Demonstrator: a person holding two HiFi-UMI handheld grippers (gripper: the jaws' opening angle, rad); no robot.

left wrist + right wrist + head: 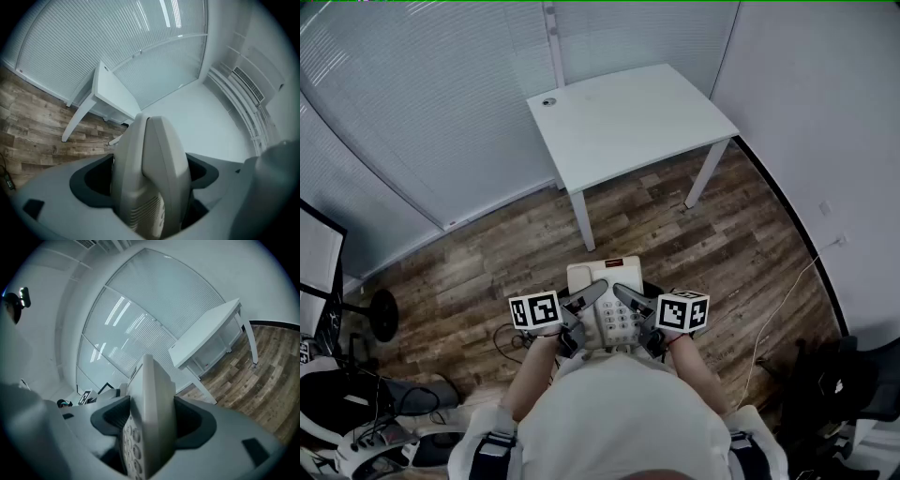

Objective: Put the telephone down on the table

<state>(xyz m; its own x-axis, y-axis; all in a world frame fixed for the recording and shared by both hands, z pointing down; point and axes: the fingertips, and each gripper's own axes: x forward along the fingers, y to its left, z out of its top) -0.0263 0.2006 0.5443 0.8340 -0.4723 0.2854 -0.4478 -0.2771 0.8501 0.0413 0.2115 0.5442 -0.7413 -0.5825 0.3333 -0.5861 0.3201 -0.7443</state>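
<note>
A person (619, 422), seen from above, holds a pale telephone (602, 302) in the air close to the body, clamped from both sides by two hand-held grippers. The left gripper (584, 300) grips the telephone's left edge, where the handset (154, 164) lies. In the left gripper view its jaws stand spread wide, with the dark pads pressed against either face of the telephone. The right gripper (630, 302) takes the opposite edge. The right gripper view shows its jaws also set wide and closed on the body, with the round buttons of the keypad (133, 446) visible just below the grip. Each gripper carries a cube with black-and-white square markers, the left cube (534, 310) and the right cube (682, 311) flanking the telephone. The telephone hangs above a floor (694, 253) of wood-pattern planks and touches no surface. The white table (628, 122) stands ahead of the person and well apart from the telephone. It sits near a wall of closed blinds (422, 103) and has a small round fitting (548, 101) by one corner of its top. A thin pale cable (769, 319) trails across the floor to the person's right.
</note>
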